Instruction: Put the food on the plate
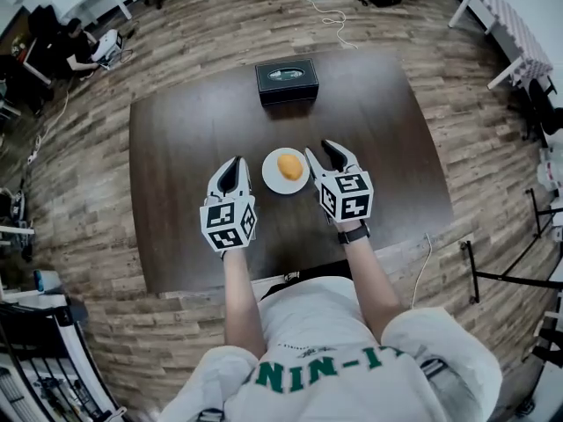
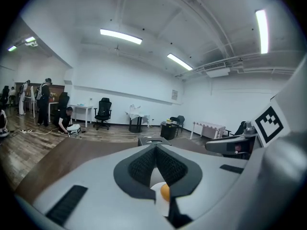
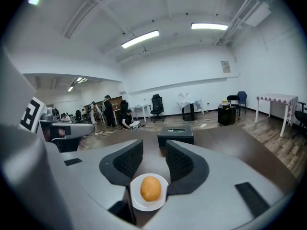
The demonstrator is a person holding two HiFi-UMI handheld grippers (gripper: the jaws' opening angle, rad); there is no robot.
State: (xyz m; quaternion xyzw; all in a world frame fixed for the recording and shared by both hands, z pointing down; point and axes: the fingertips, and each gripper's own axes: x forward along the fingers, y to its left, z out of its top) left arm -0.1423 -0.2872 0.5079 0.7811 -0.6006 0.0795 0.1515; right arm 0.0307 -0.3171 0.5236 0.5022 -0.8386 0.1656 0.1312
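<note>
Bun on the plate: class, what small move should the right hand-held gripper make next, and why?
Probably draw the right hand-held gripper back from the plate. The bun already lies on the plate, and this gripper's jaws stand apart with nothing between them, so nothing seems left to place.

Green letters on white shirt (image 1: 317, 323), partly folded: "NIN-I". Black-and-white coded square markers on left hand-held gripper (image 1: 233, 162) and right hand-held gripper (image 1: 318, 150). Wall sign (image 3: 225, 66) too small to read
</note>
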